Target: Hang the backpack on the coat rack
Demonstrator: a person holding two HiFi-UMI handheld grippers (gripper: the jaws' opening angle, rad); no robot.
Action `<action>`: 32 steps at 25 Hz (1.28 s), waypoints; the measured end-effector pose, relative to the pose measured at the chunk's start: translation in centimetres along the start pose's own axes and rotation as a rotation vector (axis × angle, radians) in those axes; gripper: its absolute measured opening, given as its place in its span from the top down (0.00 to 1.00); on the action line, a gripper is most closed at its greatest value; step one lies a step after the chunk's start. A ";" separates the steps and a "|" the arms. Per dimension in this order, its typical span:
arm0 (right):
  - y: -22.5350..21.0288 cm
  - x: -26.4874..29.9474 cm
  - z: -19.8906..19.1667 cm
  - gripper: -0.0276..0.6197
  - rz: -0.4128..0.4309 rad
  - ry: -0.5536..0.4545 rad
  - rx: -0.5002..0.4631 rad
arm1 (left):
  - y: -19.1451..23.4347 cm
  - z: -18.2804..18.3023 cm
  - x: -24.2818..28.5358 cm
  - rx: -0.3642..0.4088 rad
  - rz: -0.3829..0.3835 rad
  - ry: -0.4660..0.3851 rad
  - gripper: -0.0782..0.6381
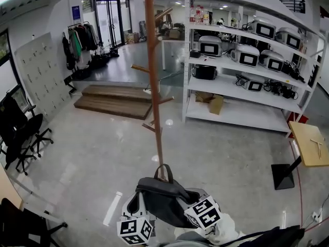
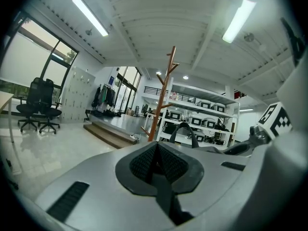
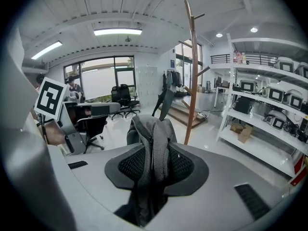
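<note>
The dark grey backpack (image 1: 163, 198) sits at six o'clock in the head view, held up off the floor between both tools. Its top handle loop lies against the foot of the wooden coat rack (image 1: 152, 81), whose pole runs up toward twelve o'clock. The right tool (image 3: 154, 166) pinches a thick fold of grey backpack fabric between its pads. The left tool (image 2: 156, 166) is pressed together on a thin dark strip of the bag. White shelving (image 1: 241, 86) stands at two o'clock.

My left gripper (image 2: 156, 163) and right gripper (image 3: 153, 163): grey moulded shells, black mesh pads (image 3: 127, 166), black-and-white marker cubes (image 1: 135, 229).
</note>
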State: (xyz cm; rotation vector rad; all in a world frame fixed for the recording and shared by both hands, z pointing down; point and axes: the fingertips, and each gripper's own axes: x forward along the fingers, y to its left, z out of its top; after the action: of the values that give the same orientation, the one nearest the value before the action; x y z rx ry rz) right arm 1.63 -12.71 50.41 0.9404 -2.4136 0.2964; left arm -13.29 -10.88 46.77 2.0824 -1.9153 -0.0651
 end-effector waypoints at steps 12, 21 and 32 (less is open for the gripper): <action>-3.5 4.3 2.1 0.78 0.076 0.016 -0.052 | 0.8 0.5 5.5 -0.010 0.054 -0.007 0.89; -5.2 6.5 2.9 0.78 0.089 0.031 -0.068 | 1.0 0.4 8.0 -0.003 0.061 0.015 0.89; -6.5 8.8 5.6 0.78 0.083 0.033 -0.087 | 2.1 1.1 10.1 0.016 0.034 0.036 0.89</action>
State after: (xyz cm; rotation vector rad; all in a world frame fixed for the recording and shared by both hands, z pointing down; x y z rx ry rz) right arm -1.57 -24.52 50.62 0.7926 -2.4185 0.2335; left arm -14.52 -21.06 47.99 2.0462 -1.9355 -0.0055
